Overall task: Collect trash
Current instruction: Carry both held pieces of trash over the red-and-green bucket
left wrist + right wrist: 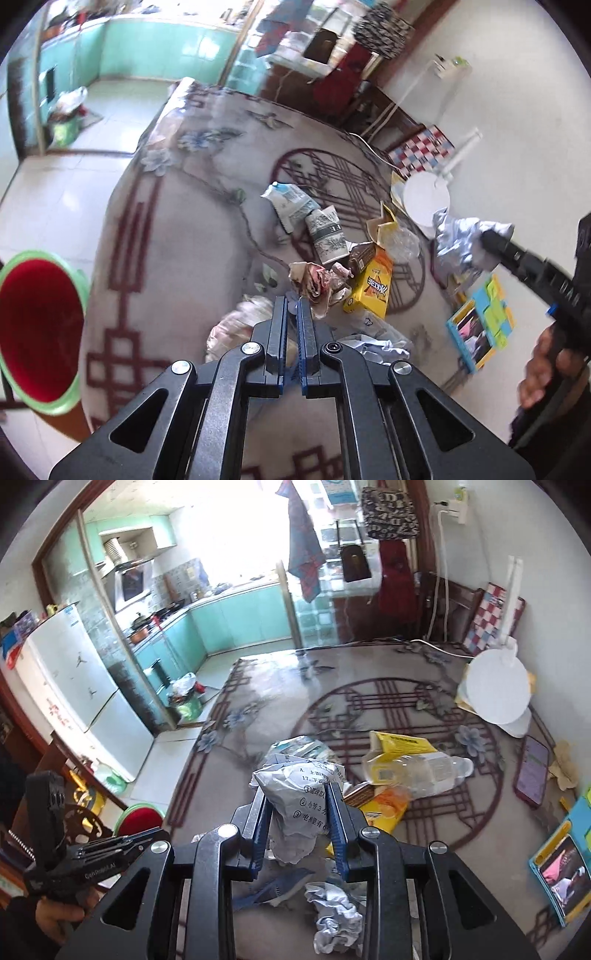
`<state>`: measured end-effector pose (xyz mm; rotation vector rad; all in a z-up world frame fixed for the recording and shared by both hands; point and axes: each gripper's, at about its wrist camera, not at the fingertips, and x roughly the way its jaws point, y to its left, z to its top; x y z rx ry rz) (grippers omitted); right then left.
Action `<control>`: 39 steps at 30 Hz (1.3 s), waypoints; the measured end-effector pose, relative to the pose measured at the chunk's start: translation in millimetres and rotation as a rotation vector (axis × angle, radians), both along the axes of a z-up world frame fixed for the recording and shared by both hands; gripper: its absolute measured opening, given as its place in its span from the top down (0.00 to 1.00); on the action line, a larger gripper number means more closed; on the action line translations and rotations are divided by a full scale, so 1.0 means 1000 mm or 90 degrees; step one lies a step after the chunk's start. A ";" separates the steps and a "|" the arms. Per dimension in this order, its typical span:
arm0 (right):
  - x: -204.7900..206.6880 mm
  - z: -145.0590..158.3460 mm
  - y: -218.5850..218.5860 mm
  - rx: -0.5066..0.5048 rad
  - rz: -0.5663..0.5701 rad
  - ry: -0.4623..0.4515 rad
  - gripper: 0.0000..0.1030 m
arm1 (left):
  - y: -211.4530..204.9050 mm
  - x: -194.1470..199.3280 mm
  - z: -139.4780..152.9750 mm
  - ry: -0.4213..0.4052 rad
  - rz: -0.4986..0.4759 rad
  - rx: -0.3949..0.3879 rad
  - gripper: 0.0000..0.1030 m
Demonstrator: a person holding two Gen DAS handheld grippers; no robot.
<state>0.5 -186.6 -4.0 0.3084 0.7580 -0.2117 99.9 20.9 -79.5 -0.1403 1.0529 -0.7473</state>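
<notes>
My right gripper (296,789) is shut on a crumpled ball of printed white paper (291,812), held above the table. From the left wrist view the same gripper (493,240) holds that paper (456,240) at the right. My left gripper (293,300) is shut, its tips just left of a crumpled reddish wrapper (319,282); I cannot tell whether anything thin is pinched. More trash lies on the patterned tablecloth (177,229): a paper cup (327,232), a blue-white packet (288,203), a yellow box (369,288), a clear bottle (417,768). A red bin with a green rim (37,332) stands left of the table.
A white lamp base (495,690), a phone (532,768) and a colourful book (561,875) sit along the table's right side. Another crumpled paper (336,923) lies near the front edge. A fridge (74,694) and a kitchen lie beyond on the left.
</notes>
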 end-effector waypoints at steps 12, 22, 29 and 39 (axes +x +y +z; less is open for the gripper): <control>-0.034 -0.014 -0.025 0.043 -0.082 0.027 0.74 | -0.045 0.004 -0.041 0.003 -0.087 0.088 0.01; -0.014 -0.015 0.015 0.048 -0.042 0.025 0.74 | -0.010 0.014 -0.048 0.062 -0.060 0.066 0.71; 0.025 -0.019 0.064 0.055 0.037 0.025 0.74 | 0.075 0.038 -0.013 0.008 0.070 0.055 0.71; 0.092 -0.051 0.164 0.092 0.182 0.061 0.74 | 0.198 0.057 -0.015 0.000 0.251 0.121 0.70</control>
